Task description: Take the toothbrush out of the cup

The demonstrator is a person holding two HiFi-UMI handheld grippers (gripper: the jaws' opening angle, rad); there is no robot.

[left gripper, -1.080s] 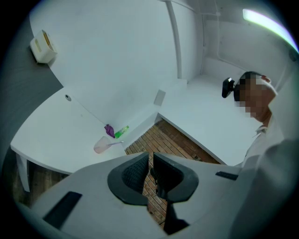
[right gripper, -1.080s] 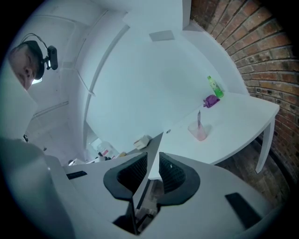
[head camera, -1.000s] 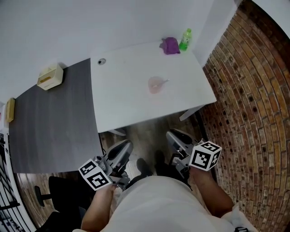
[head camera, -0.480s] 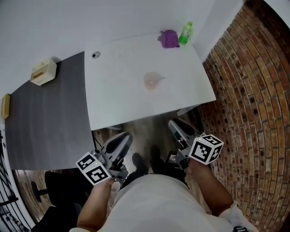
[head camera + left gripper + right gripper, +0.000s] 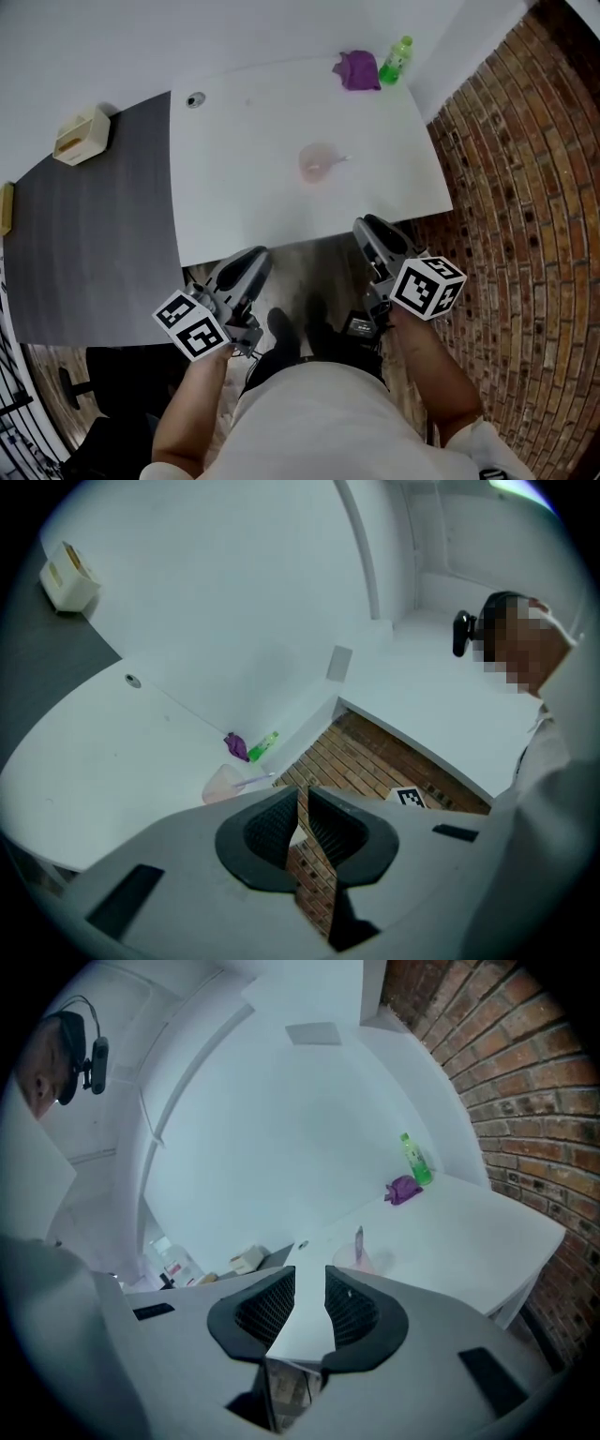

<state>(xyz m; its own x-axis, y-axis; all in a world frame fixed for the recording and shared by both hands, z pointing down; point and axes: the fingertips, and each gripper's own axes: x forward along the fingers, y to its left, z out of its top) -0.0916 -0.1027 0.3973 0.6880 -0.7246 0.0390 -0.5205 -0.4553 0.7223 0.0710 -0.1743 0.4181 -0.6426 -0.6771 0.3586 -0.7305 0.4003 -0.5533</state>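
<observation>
Nothing is done yet: the toothbrush (image 5: 337, 160) sits in the cup (image 5: 315, 164) at the middle of the desk (image 5: 234, 197). I hold the left gripper (image 5: 249, 265) and right gripper (image 5: 373, 232) short of its near edge, both slightly parted and empty.

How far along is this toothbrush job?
Nothing looks done: the toothbrush sits in the pink cup on the white table. In hand: the left tongs and right tongs are open, empty, held short of the table's near edge. Left: reach the cup, grip the toothbrush, lift it out.
</observation>
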